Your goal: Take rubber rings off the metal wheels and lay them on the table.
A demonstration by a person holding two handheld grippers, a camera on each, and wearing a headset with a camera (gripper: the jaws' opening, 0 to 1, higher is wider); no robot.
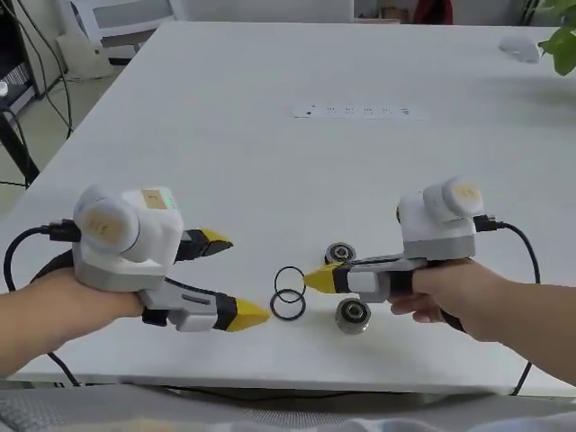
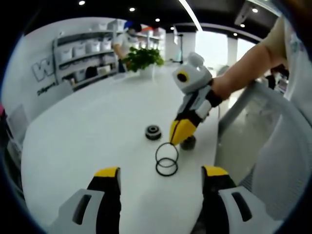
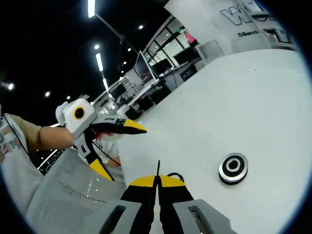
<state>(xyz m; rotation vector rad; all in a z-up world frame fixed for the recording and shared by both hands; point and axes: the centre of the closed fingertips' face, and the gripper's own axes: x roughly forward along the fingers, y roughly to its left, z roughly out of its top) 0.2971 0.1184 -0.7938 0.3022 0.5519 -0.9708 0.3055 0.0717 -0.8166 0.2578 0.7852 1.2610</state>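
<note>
Two black rubber rings (image 1: pixel 290 277) (image 1: pixel 288 304) lie side by side near the table's front edge, also seen as rings (image 2: pixel 167 152) (image 2: pixel 166 167) in the left gripper view. A dark-rimmed metal wheel (image 1: pixel 339 253) (image 2: pixel 153 132) (image 3: pixel 233 168) lies just behind them. A second wheel (image 1: pixel 352 315) lies nearer, under the right gripper. My right gripper (image 1: pixel 310 280) (image 3: pixel 157 181) is shut on the edge of the farther ring, a thin black line between its tips. My left gripper (image 1: pixel 232 277) (image 2: pixel 161 173) stands open left of the rings, holding nothing.
A flat white strip with small markings (image 1: pixel 358 112) lies at the table's middle back. A white object (image 1: pixel 520 47) and plant leaves (image 1: pixel 562 40) are at the far right corner. The table's front edge (image 1: pixel 270 382) runs close below both grippers. A chair (image 2: pixel 273 122) stands beside the table.
</note>
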